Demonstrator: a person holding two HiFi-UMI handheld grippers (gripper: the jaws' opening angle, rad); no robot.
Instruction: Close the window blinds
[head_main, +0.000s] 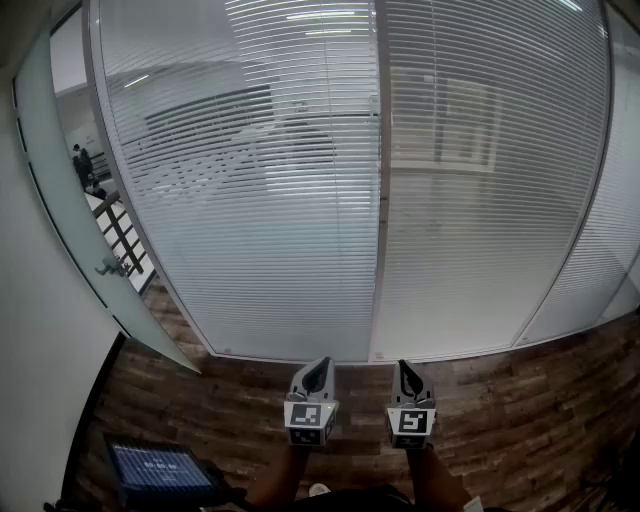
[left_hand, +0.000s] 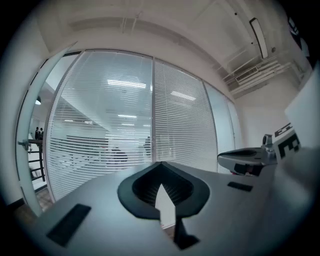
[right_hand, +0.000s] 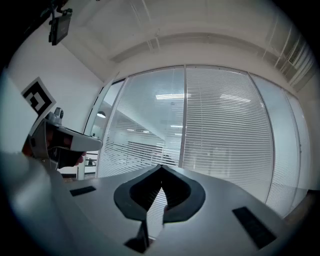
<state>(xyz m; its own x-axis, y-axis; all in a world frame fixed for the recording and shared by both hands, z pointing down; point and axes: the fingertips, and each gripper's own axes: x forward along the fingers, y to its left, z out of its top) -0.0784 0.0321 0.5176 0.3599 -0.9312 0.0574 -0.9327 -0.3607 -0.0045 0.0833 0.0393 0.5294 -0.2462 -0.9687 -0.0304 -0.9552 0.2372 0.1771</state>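
Note:
White slatted blinds hang behind a glass wall in two panels. The left panel (head_main: 250, 180) has its slats tilted partly open, and a room shows through it. The right panel (head_main: 480, 170) looks more closed. Both grippers are held low over the floor, well short of the glass and pointing at it. My left gripper (head_main: 318, 371) is shut with nothing in it, its tips meeting (left_hand: 160, 163). My right gripper (head_main: 404, 373) stands beside it, also shut and empty (right_hand: 161, 165). Each gripper shows in the other's view: the right gripper (left_hand: 250, 159) and the left gripper (right_hand: 60, 142).
A metal mullion (head_main: 380, 200) divides the two panels. A frosted glass door with a handle (head_main: 112, 266) stands ajar at the left. The floor (head_main: 520, 400) is dark wood planks. A lit screen (head_main: 160, 468) sits at the lower left, near the person's arms.

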